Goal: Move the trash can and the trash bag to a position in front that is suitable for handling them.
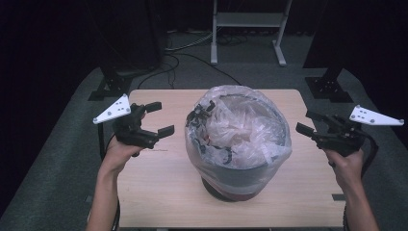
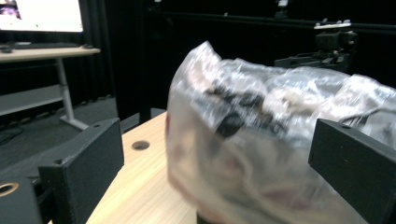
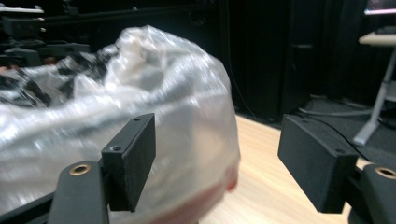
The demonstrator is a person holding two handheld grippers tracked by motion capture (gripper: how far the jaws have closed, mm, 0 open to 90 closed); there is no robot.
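Observation:
A round bin lined with a clear plastic bag (image 1: 239,137) stands in the middle of the wooden table (image 1: 159,192); the bag is crumpled over the rim and has black print on it. My left gripper (image 1: 160,118) hovers open to the bin's left, a short way off it. To the bin's right, also apart from it, my right gripper (image 1: 309,122) is held open. In the left gripper view the bag (image 2: 261,140) bulges between and beyond the open jaws. The right gripper view shows the bag (image 3: 116,116) past its left jaw.
A white desk frame (image 1: 248,21) stands on the grey carpet beyond the table, with cables (image 1: 183,57) trailing on the floor. Black stand feet (image 1: 327,84) sit at the table's far corners. A small hole (image 2: 140,145) marks the tabletop near the left gripper.

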